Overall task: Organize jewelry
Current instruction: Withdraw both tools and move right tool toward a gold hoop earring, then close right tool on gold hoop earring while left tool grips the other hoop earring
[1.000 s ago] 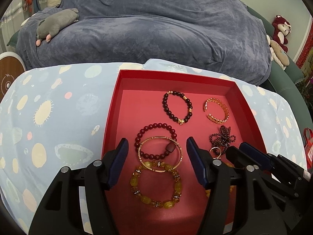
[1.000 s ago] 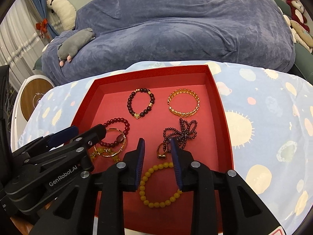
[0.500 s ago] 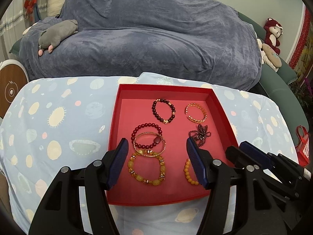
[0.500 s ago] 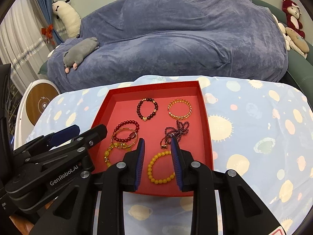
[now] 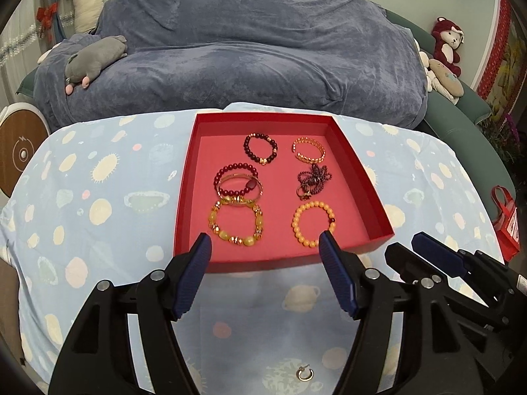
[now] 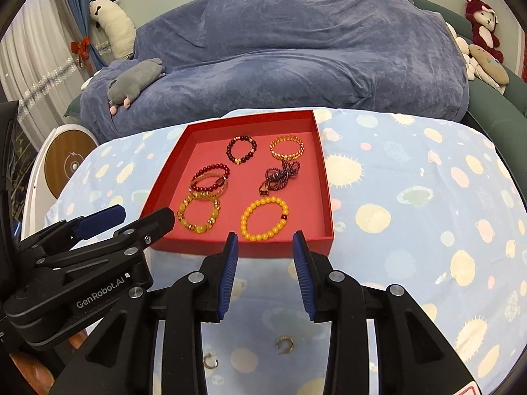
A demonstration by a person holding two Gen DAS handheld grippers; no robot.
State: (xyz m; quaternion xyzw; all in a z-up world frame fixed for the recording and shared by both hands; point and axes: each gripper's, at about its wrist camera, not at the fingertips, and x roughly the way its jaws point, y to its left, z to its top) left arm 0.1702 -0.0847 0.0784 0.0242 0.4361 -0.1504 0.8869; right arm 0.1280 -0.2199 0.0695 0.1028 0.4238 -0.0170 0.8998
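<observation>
Earrings next, we reckon: two small hoops lie loose on the desk (image 6: 411,197) at the bottom of the right view, a silver earring (image 6: 210,362) and a gold earring (image 6: 285,344), outside the red tray (image 6: 324,177). The right gripper (image 6: 265,242) is half open and empty, the left gripper (image 5: 265,243) wide open and empty. We'd drop straight down and pinch gently. Both have backed away since a second ago, when they hung over the bracelets.

red bag (image 5: 505,227) cut off at right edge, yellow bracelet (image 5: 313,223) partly behind left tongs (image 5: 265,248)
</observation>
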